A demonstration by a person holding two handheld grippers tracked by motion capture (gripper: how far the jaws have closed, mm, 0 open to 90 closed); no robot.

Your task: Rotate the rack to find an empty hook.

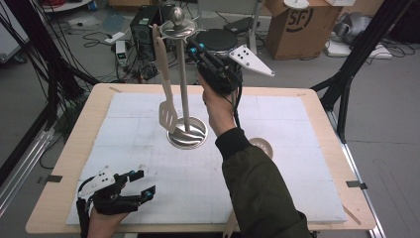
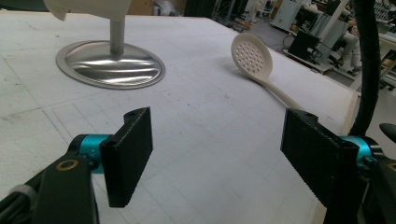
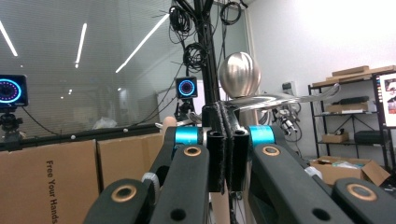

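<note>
Black grippers point(image 1: 195, 52) with cyan collars, brass-ringed screws, ribbed black jaws and grey dotted plates; dark olive sleeve point(image 1: 260, 193), black cuff.

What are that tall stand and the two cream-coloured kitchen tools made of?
The stand looks like polished metal, probably steel: its round base mirrors the light and its knob shines. The slotted turner hanging on it and the perforated skimmer lying on the table look like matte cream plastic or nylon, smooth and without glare; which of the two is unclear.
</note>
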